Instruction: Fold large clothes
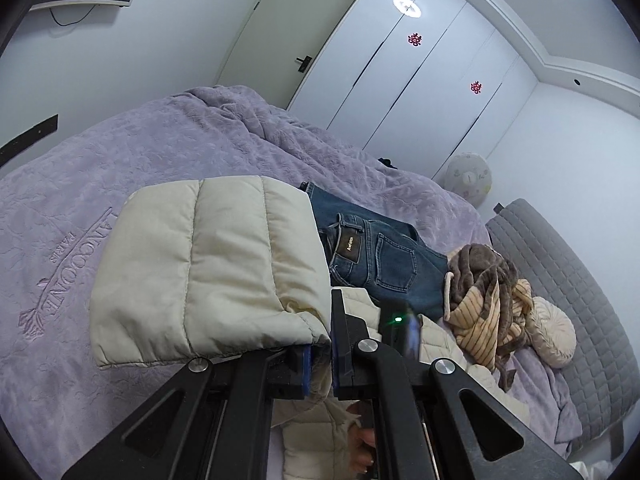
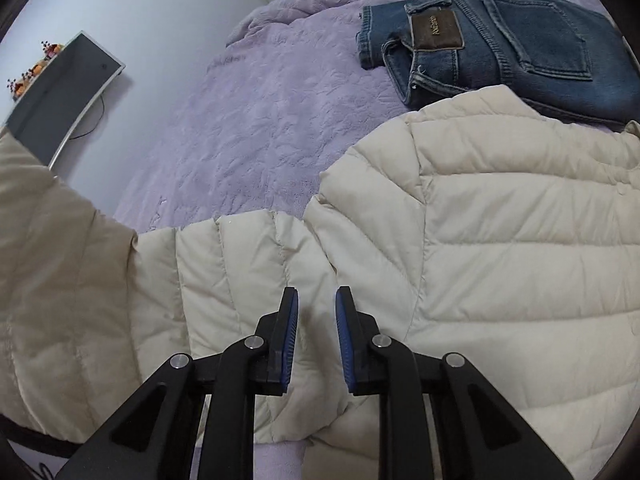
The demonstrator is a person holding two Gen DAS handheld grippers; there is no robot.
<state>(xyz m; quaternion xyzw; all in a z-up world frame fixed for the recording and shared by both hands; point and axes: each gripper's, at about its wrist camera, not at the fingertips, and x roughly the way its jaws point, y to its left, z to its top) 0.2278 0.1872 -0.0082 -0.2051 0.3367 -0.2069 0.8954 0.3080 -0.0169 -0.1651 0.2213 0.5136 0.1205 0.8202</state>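
On the lilac bedspread (image 2: 248, 120), with its soft embossed leaf pattern, lies a cream quilted puffer jacket (image 2: 500, 240). Left of the jacket body, the left gripper (image 1: 320, 344) is pressed together on the sleeve (image 1: 200, 272), pinching the padded fabric near the cuff; the sleeve stands lifted above the bedspread, and its stitched channels look puffy and smooth. Over the jacket, where the sleeve joins the body, the right gripper (image 2: 317, 340) hangs with its blue ribbed pads a small gap apart; I see nothing pinched between them. Whether the tips touch the fabric I cannot tell. Beyond the jacket, folded blue jeans (image 2: 500, 40) with a brown leather patch lie flat, touching the jacket's far edge.
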